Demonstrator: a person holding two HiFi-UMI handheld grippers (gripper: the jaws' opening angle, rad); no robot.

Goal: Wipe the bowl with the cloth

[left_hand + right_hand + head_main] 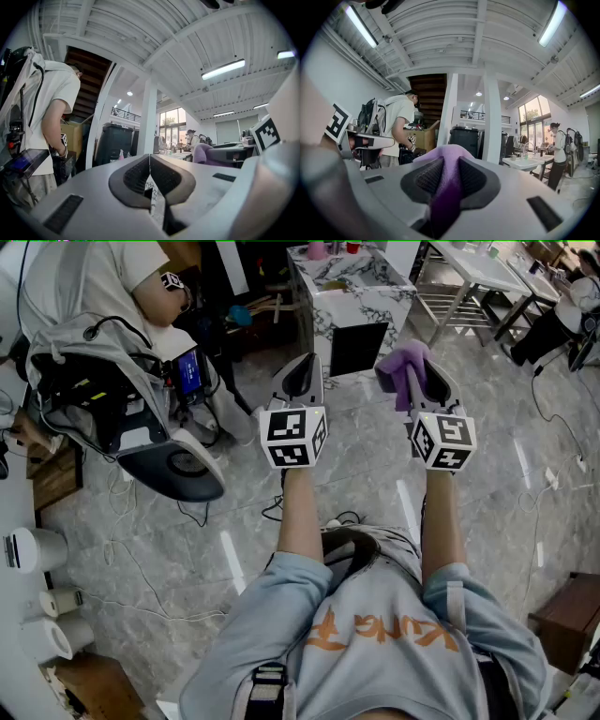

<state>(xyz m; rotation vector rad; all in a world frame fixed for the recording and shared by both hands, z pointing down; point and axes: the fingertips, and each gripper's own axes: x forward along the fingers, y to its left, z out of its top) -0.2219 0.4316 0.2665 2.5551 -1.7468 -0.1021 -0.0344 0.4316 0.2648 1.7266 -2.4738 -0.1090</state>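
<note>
Two grippers are held out side by side above a grey marbled floor (187, 559), each at the end of a bare forearm. In the head view the left gripper (299, 379) sits at about 12 o'clock. Its jaws are pressed together with nothing between them, and in the left gripper view the ribbed pads (136, 176) meet at their tips. The right gripper (424, 381), at about 1 o'clock, is clamped on the purple cloth (401, 367). The cloth bulges out past the jaw tips and spills toward the 9 o'clock side of that gripper. In the right gripper view it fills the gap between the pads and rises above them. A marble-topped counter (352, 296) stands beyond the grippers at 12 o'clock. A person in a white shirt (84, 287), wearing a backpack, stands at 10 o'clock.
</note>
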